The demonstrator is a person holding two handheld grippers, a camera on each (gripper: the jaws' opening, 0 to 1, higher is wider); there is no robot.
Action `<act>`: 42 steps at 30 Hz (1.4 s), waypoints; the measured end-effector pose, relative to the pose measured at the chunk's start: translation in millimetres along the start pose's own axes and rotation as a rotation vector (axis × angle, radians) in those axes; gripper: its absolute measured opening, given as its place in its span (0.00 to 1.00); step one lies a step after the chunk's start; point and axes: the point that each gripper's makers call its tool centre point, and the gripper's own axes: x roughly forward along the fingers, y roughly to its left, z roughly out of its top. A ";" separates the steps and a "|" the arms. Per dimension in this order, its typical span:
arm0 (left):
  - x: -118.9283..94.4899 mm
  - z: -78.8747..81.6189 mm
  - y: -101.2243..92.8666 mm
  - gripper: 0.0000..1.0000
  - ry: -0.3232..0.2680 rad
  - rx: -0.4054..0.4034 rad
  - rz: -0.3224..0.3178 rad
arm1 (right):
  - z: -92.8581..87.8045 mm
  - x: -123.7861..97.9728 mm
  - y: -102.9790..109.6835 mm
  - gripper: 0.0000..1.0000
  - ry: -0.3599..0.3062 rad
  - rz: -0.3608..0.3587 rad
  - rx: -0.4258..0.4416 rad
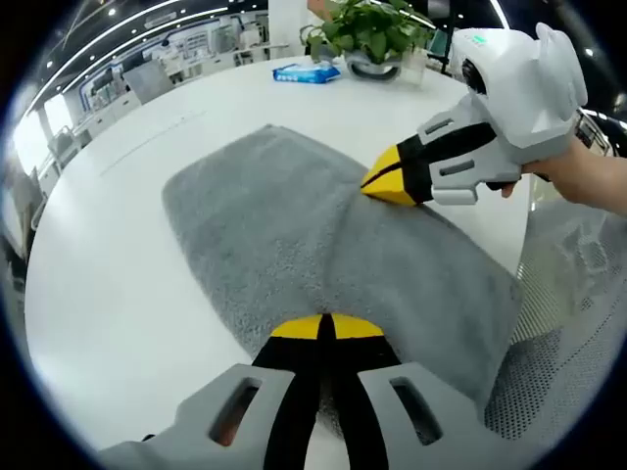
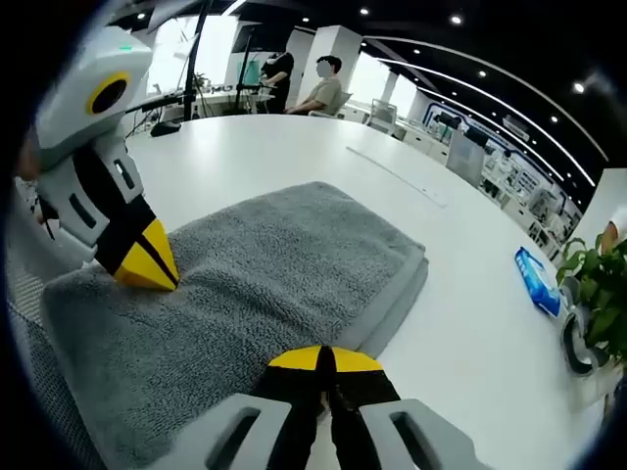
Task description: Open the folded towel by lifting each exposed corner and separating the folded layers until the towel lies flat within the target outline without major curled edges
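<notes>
Pinching opposite edges of the folded grey towel (image 1: 323,245) lying on the white table (image 1: 118,255), left gripper (image 1: 325,327) at 6 o'clock, right gripper (image 1: 392,183) at 1, jaws pressed together on soft, limp, light pile, best lifted at corner layers.

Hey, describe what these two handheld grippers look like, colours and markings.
Both match: the left gripper and right gripper have black jaws with yellow tips on light grey slotted bodies. Seen from the left gripper view, the right gripper's white housing carries a small green light.
</notes>
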 end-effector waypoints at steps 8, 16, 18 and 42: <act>-21.8 10.9 -6.3 0.15 -0.032 -0.002 -0.013 | 6.9 -68.4 -25.3 0.05 -0.062 -0.022 0.025; -54.9 54.3 -0.5 0.15 -0.122 0.042 0.002 | 16.8 -121.0 -65.0 0.05 -0.068 -0.071 -0.059; -63.7 69.7 -2.2 0.14 -0.152 0.050 -0.002 | 21.8 -130.7 -73.2 0.05 -0.075 -0.075 -0.085; -33.8 132.2 -45.0 0.13 -0.205 0.067 -0.101 | 48.7 -126.0 -93.2 0.04 -0.110 0.072 -0.164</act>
